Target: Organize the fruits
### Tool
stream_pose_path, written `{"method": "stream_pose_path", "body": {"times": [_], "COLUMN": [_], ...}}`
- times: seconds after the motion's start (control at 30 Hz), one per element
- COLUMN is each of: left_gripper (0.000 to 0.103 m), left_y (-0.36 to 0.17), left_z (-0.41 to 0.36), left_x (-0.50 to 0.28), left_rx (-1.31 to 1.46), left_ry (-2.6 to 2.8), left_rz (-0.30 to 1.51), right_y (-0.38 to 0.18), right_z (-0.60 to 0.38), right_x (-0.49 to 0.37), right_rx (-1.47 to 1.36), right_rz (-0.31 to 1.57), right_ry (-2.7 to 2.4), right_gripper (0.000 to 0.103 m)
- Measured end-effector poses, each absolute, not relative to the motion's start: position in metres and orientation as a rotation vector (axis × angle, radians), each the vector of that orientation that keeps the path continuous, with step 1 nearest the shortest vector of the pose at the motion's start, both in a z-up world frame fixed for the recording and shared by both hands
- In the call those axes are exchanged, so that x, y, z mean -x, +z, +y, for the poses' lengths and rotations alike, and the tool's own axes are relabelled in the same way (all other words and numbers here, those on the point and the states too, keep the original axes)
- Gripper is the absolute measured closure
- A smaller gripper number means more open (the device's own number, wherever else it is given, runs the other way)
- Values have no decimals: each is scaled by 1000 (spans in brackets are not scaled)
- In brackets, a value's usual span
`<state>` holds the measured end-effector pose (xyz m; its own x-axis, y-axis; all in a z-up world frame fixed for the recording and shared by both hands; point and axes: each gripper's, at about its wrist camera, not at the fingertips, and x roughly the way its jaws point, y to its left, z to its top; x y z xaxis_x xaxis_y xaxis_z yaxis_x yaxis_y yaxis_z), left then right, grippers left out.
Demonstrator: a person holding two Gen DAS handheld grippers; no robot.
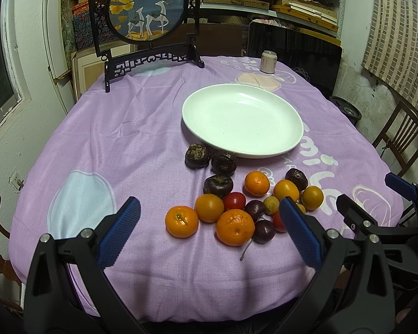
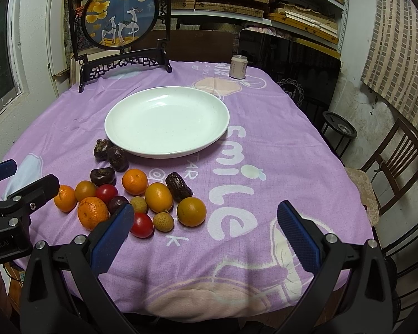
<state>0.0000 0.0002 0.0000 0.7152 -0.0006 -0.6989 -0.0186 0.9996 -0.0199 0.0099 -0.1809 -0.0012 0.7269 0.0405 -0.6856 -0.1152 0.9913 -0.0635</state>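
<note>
A white plate (image 1: 264, 150) (image 2: 209, 142) lies empty on the purple tablecloth. In front of it sits a loose cluster of fruit: several oranges (image 1: 181, 221) (image 2: 93, 213), dark water chestnuts (image 1: 197, 156) (image 2: 117, 158), cherry tomatoes (image 1: 235, 200) (image 2: 142, 224), dark cherries (image 1: 264, 231), pale longans (image 2: 163, 221) and a date (image 2: 179, 186). My left gripper (image 1: 209, 214) is open and empty above the near side of the cluster. My right gripper (image 2: 204, 218) is open and empty, just right of the cluster; it also shows in the left wrist view (image 1: 376, 197).
A framed deer picture on a black stand (image 1: 147, 27) (image 2: 119, 27) stands at the table's back left. A drink can (image 1: 268, 61) (image 2: 238, 66) stands at the back. Wooden chairs (image 2: 390, 167) stand to the right. Shelves of boxes fill the back wall.
</note>
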Motion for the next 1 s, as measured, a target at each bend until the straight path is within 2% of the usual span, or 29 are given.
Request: {"method": "stream_pose_path", "body": {"times": [0.5, 0.67, 0.77, 0.83, 0.9, 0.97, 1.0], "left_gripper": [2, 2, 2, 2, 2, 2, 2], "left_y": [-1, -19, -30, -40, -45, -49, -50], "left_z": [3, 29, 53, 70, 78, 83, 85], "left_x": [-1, 1, 3, 6, 9, 11, 12], "left_rx": [33, 53, 69, 96, 111, 118, 121], "left_ry": [1, 60, 116, 149, 159, 166, 166], "left_rz": [784, 796, 824, 853, 867, 874, 874], "right_y": [-8, -23, -31, -39, -50, -61, -63], "right_z": [-182, -192, -177, -162, -152, -148, -147], "right_x": [-13, -21, -12, -6, -9, -15, -16], "right_rx": [89, -28, 1, 34, 39, 41, 43], "right_rz": [759, 816, 809, 814, 854, 896, 903], "right_ry": [95, 232, 366, 439, 473, 475, 474], "right_gripper": [1, 1, 2, 17, 52, 61, 61]}}
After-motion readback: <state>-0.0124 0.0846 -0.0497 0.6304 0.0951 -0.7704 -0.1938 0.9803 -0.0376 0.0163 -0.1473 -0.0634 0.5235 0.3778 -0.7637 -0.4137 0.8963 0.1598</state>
